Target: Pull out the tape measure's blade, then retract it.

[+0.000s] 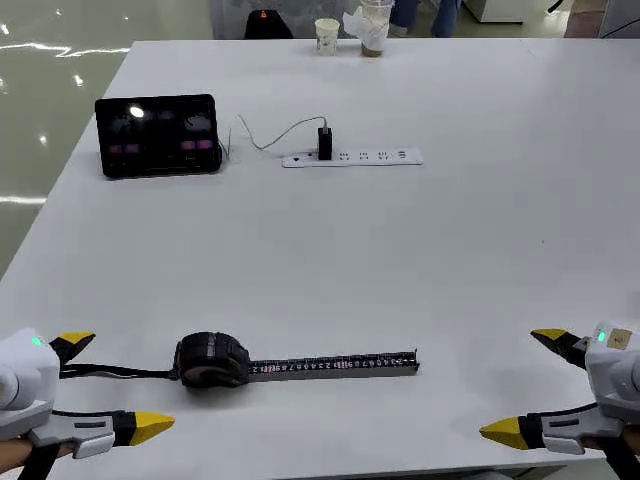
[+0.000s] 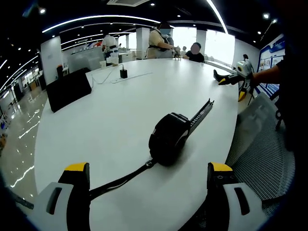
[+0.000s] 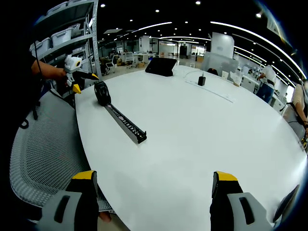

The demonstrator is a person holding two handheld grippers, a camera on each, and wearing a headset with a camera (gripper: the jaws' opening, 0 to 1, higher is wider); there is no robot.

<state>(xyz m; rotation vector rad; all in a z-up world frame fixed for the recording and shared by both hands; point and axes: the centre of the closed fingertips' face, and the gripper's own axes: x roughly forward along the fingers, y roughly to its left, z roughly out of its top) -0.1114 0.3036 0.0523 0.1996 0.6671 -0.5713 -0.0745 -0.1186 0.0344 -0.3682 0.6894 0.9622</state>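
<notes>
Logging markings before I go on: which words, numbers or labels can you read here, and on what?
No text can be quoted; nothing reads clearly.
tape measure blade: a row of printed numerals, too small to read.
tablet: lit tiles on its screen, blurred.
paper cup: a faint print, unreadable.
power strip: no legible marking.

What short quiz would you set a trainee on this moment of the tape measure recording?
1. The tape measure lies on the table. Its blade points toward: A the right gripper; B the far side; C the person.
2. True or false: the blade is fully wound in.
3. What is the left gripper holding?

Key: 1 A. 2 False: a length of blade lies out flat. 3 Nothing; its jaws stand open, as do the right gripper's.
</notes>
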